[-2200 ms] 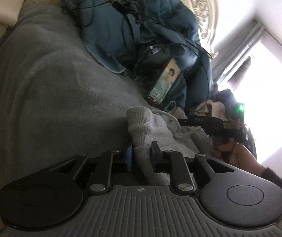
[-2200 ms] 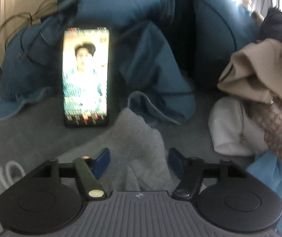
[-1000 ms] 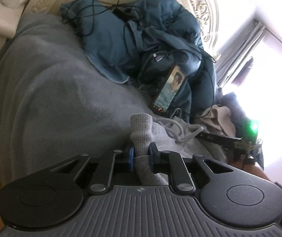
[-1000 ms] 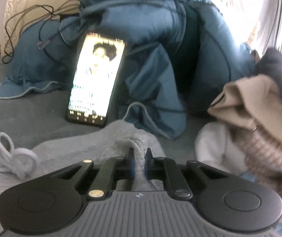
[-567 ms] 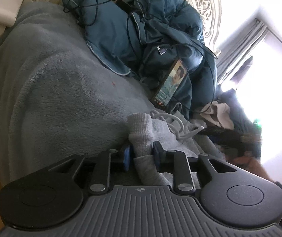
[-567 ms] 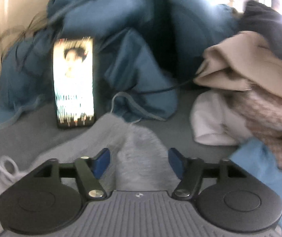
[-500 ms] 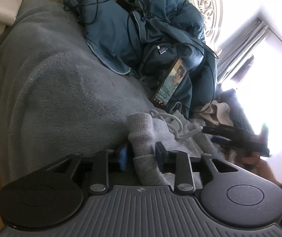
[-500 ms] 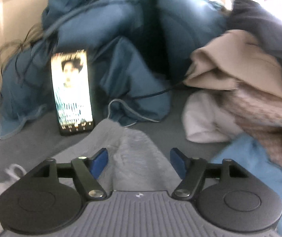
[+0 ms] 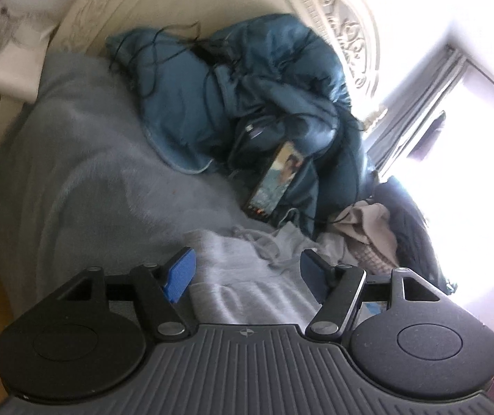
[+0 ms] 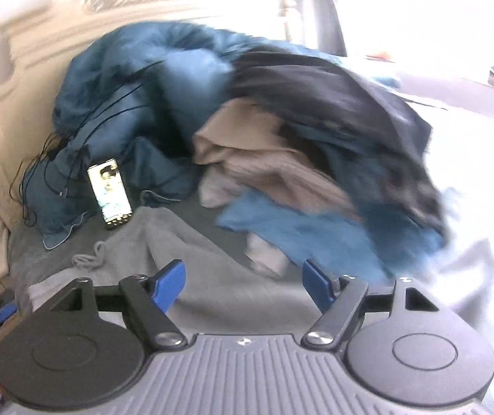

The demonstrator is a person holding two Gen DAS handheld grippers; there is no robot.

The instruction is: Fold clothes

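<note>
Both the left gripper [image 9: 247, 269] and right gripper [image 10: 243, 283], jaws just opened and empty, hover over the soft, limp grey fleece garment [image 10: 212, 276], best pinched at its edges.

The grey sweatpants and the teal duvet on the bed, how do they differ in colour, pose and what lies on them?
The grey sweatpants are pale grey; the teal duvet is deep blue-green. The grey sweatpants lie spread fairly flat near the camera; the teal duvet is bunched high against the headboard. A white drawstring rests on the grey sweatpants; black cables trail over the teal duvet. Both lie on the grey blanket.
</note>
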